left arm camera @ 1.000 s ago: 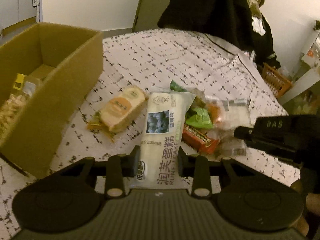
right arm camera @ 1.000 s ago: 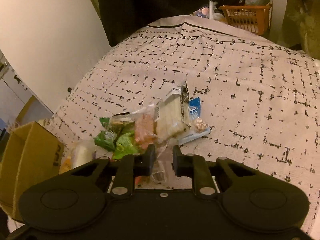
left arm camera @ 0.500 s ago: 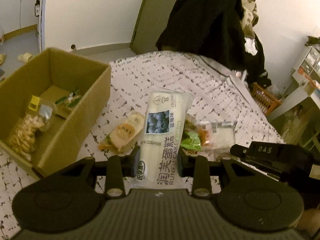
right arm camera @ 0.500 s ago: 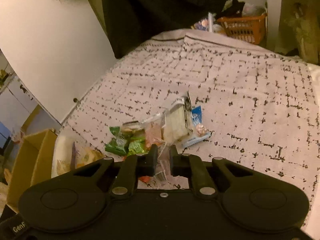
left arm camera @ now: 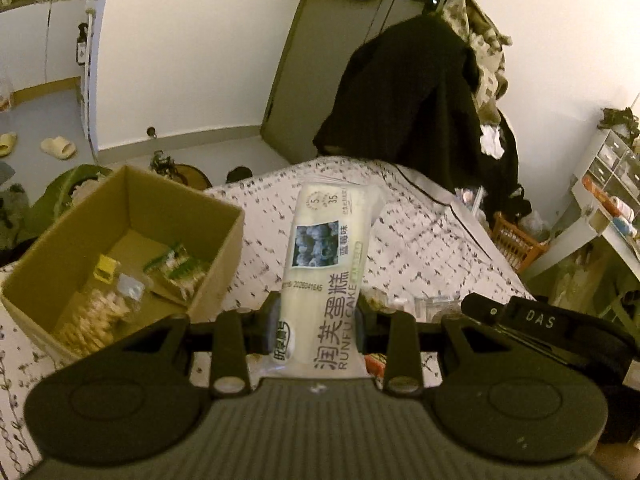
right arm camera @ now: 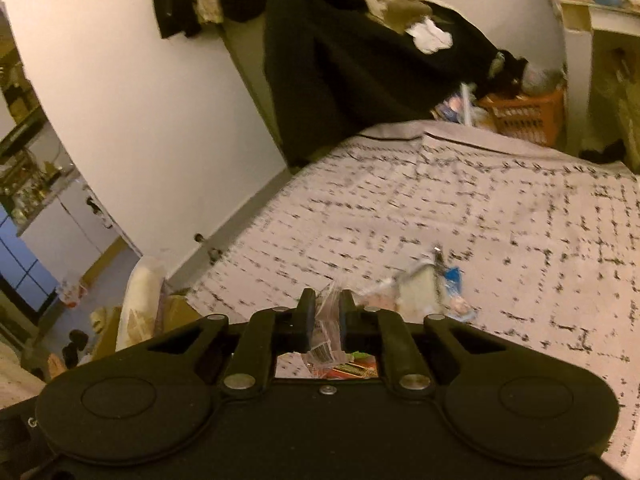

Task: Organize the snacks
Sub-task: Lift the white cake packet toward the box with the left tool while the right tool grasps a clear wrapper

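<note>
Both grippers are loaded: left gripper (left arm camera: pixel 318 322) is clamped on the white cake pack (left arm camera: pixel 326 264), held up just right of the cardboard box (left arm camera: pixel 208 276). Right gripper (right arm camera: pixel 323 316) is pinched tight on a clear crinkly wrapper (right arm camera: pixel 326 334), further right of the box.

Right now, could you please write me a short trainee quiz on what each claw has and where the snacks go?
1. True or false: the left claw grips the white cake packet.
2. What does the right claw pinch? A) a clear wrapper B) a green bag C) nothing
3. Fill in: the cardboard box holds ____ snacks already.

Key:
1. True; its pads press on the packet's sides.
2. A, the clear wrapper.
3. Several, among them a bag of pale biscuits.
</note>
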Action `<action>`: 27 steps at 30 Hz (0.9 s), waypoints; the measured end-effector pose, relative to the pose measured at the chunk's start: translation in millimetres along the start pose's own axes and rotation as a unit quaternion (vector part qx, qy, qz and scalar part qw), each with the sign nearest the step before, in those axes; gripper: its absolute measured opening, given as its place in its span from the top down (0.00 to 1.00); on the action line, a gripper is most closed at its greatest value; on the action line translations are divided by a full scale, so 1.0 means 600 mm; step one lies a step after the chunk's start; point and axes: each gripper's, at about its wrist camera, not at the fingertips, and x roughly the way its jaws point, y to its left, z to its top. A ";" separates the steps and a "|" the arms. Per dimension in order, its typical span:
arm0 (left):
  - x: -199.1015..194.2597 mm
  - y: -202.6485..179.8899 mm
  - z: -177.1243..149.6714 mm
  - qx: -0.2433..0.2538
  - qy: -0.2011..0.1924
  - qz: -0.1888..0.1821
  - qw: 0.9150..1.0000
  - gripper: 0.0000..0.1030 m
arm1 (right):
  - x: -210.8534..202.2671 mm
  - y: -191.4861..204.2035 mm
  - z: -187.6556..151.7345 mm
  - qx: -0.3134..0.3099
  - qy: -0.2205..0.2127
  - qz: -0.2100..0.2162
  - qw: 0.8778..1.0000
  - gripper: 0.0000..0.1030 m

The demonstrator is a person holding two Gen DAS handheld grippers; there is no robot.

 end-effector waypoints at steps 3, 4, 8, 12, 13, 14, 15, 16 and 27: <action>-0.008 0.011 0.009 -0.005 -0.006 0.003 1.000 0.67 | -0.001 0.015 0.002 -0.003 -0.004 0.013 1.000 0.88; -0.010 0.014 0.011 -0.007 -0.007 0.004 1.000 0.67 | -0.002 0.020 0.003 -0.004 -0.009 0.018 1.000 0.88; -0.022 0.027 0.021 -0.014 -0.013 0.007 1.000 0.67 | -0.005 0.041 0.002 -0.007 -0.023 0.035 0.999 0.88; -0.033 0.045 0.030 -0.015 -0.021 0.012 1.000 0.67 | -0.009 0.060 0.001 0.002 -0.029 0.069 0.997 0.88; -0.036 0.050 0.032 -0.016 -0.023 0.013 1.000 0.67 | -0.009 0.067 0.001 0.001 -0.031 0.078 0.996 0.88; -0.038 0.054 0.034 -0.017 -0.024 0.014 0.999 0.67 | -0.009 0.076 0.000 -0.001 -0.033 0.084 0.996 0.88; -0.040 0.060 0.036 -0.019 -0.025 0.016 0.999 0.67 | -0.008 0.084 -0.001 -0.003 -0.033 0.088 0.996 0.88; -0.042 0.067 0.038 -0.020 -0.026 0.018 0.999 0.67 | -0.006 0.090 -0.003 -0.005 -0.032 0.093 0.995 0.88; -0.060 0.156 0.053 -0.035 -0.039 0.050 0.997 0.67 | 0.010 0.181 -0.029 -0.044 -0.036 0.128 0.990 0.88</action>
